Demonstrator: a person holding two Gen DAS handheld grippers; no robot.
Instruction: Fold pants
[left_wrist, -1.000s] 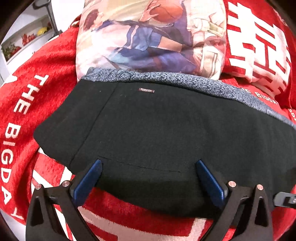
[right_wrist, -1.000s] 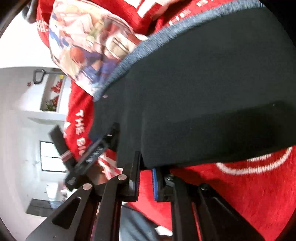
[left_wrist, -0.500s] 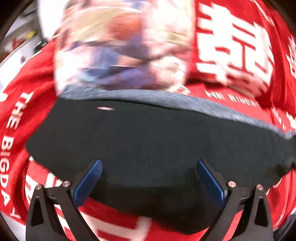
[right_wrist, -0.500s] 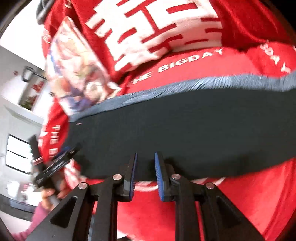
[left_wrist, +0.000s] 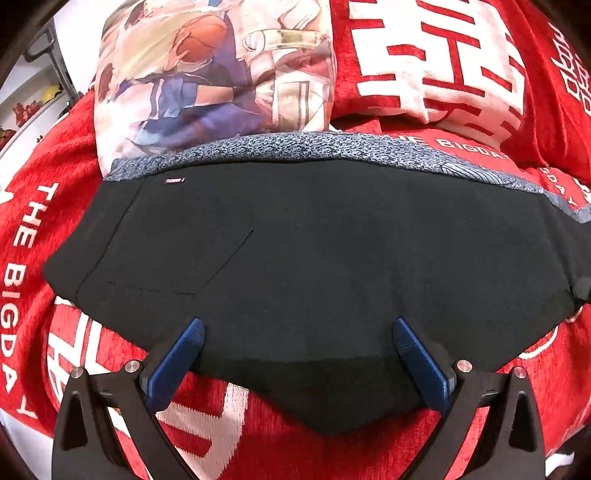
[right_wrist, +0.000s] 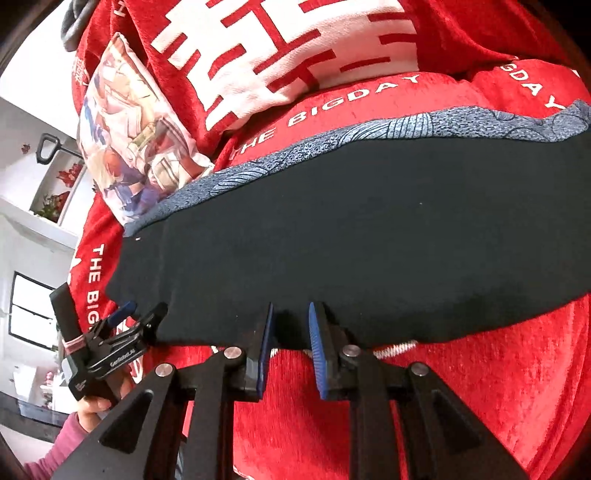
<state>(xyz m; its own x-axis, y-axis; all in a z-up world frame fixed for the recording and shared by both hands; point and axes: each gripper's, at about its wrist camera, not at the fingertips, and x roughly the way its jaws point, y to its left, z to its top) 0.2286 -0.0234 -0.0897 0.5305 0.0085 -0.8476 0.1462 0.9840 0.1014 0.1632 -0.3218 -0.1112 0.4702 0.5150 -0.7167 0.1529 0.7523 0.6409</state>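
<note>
Lying folded flat: black pants (left_wrist: 314, 258) on red blanket (left_wrist: 44, 229), below pillow (left_wrist: 207, 74). Left claw (left_wrist: 295, 343) wide open, empty; right claw (right_wrist: 290, 332) narrowly parted, empty. Further folding probably remains.

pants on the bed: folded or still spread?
Folded. The black pants lie as one compact band on the red blanket; the near edge shows doubled layers. Number of folds: cannot tell.
</note>
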